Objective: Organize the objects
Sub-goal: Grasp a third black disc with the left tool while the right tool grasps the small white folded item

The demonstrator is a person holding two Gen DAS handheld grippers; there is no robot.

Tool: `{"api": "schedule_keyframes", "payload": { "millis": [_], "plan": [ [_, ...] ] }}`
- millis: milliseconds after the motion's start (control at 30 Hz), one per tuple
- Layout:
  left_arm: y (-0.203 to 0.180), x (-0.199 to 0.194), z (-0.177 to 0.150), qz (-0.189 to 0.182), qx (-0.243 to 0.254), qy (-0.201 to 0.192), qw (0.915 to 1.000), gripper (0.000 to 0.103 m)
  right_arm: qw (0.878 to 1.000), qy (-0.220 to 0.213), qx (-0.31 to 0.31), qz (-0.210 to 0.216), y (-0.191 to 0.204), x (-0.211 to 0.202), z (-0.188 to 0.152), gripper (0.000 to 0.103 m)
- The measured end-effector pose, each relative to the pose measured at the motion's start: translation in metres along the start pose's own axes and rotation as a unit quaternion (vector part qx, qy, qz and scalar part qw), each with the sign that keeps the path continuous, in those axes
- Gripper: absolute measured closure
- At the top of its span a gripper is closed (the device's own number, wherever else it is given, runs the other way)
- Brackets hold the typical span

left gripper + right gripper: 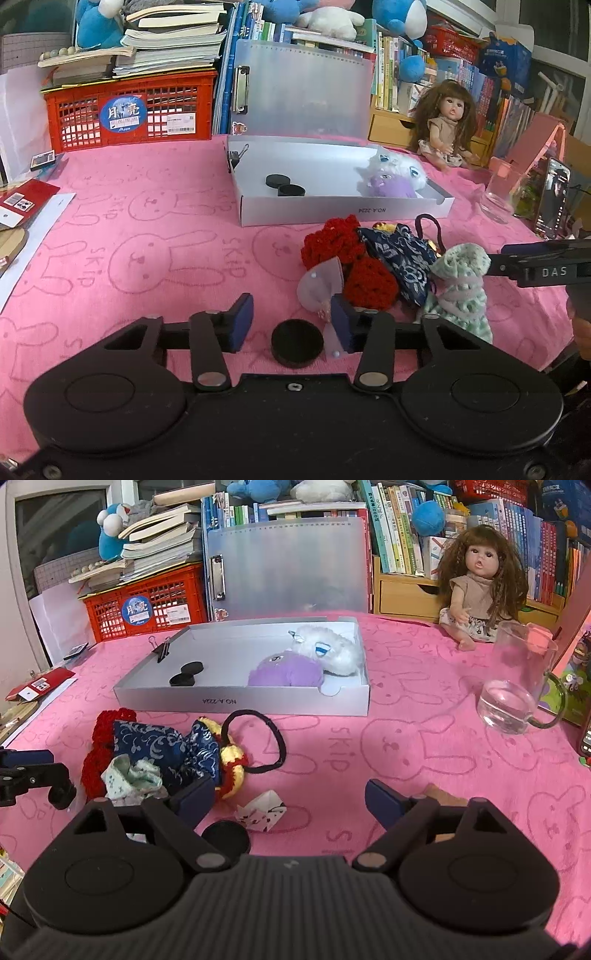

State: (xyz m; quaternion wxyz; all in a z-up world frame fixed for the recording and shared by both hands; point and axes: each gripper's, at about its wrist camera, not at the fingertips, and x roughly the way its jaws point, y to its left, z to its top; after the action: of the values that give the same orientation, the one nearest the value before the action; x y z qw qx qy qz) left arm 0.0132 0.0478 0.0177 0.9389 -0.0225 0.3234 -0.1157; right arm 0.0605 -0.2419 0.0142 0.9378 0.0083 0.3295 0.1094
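My left gripper [291, 323] is open, its jaws on either side of a black disc [297, 342] lying on the pink cloth. A pile of a red crochet piece [371, 282], a blue patterned pouch [400, 258] and a green knitted piece [461, 280] lies just beyond. A silver box [343, 210] holds two black discs [284, 184] and white and purple plush toys [391, 175]. My right gripper [290, 799] is open and empty above a small folded paper [262, 810]; the black disc [226, 839] sits by its left finger.
A doll [476, 587] sits at the back right. A glass mug [517, 686] stands on the right. A red crate [129, 107] with stacked books is at the back left. A black hair loop [258, 738] lies by the pile. A phone [554, 199] leans at the right.
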Motion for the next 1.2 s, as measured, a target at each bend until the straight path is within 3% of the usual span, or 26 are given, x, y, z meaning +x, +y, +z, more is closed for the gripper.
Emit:
{"api": "schedule_keyframes", "payload": {
  "millis": [500, 1200],
  "plan": [
    [-0.011, -0.019, -0.016, 0.005, 0.007, -0.009, 0.9999, 0.067, 1.0, 0.005, -0.017, 0.009, 0.013, 0.002, -0.007, 0.036],
    [-0.013, 0.002, -0.022, 0.018, 0.003, 0.009, 0.9998, 0.067, 1.0, 0.014, -0.008, 0.009, 0.014, 0.008, -0.014, 0.039]
  ]
}}
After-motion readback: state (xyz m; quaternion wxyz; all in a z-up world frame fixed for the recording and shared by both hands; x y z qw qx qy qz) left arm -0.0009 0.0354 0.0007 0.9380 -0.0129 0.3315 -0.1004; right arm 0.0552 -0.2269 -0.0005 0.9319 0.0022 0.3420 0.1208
